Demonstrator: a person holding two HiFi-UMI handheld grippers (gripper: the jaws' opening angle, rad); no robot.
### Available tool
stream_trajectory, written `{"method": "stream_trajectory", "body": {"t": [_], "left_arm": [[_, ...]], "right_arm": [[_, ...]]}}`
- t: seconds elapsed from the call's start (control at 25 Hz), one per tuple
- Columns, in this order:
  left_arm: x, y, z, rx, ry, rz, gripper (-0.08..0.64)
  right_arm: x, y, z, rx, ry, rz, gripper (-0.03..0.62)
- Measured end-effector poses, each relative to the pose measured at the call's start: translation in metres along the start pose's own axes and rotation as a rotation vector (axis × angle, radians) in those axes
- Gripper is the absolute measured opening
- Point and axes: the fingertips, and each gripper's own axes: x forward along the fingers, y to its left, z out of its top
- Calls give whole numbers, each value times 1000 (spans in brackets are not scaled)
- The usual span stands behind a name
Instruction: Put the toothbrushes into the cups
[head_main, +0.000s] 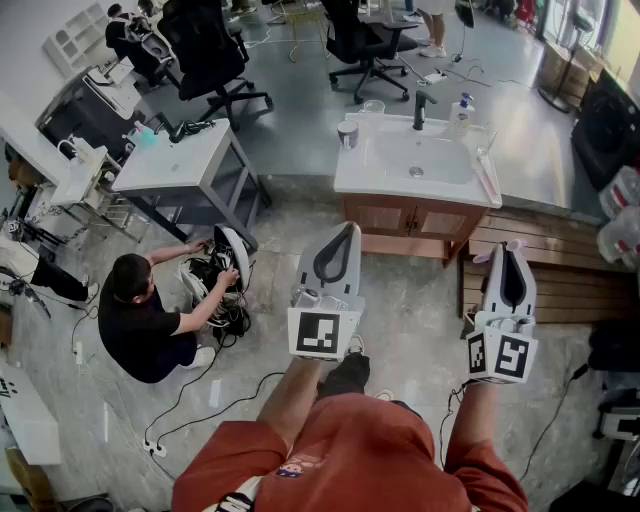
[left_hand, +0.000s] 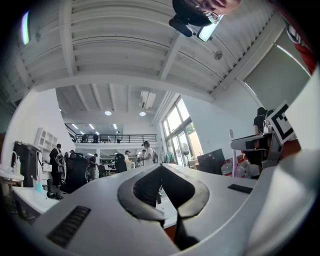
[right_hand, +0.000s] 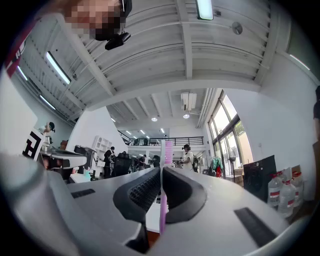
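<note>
pinching a pink toothbrush is the right gripper; left gripper pressed together.

Grey polished floor. White sink vanity mid-room; white desk left of it, wooden decking right, black office chairs beyond.

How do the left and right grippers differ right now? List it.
The right gripper clamps a pink toothbrush, bristle head sticking out past the jaws; the left gripper holds nothing. In the head view the left gripper overlaps the left end of the basin cabinet, and the right gripper overlaps the wooden decking beside it. Both have jaws together.
</note>
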Motion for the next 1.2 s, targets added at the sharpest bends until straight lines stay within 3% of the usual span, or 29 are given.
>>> {"method": "stream_trajectory", "body": {"t": [0.68, 1.2], "left_arm": [[101, 71, -81, -48, 65, 6, 18], [187, 159, -99, -80, 28, -10, 18]], "right_arm": [[127, 6, -73, 54, 64, -7, 21], [245, 48, -77, -5, 51, -2, 21]]}}
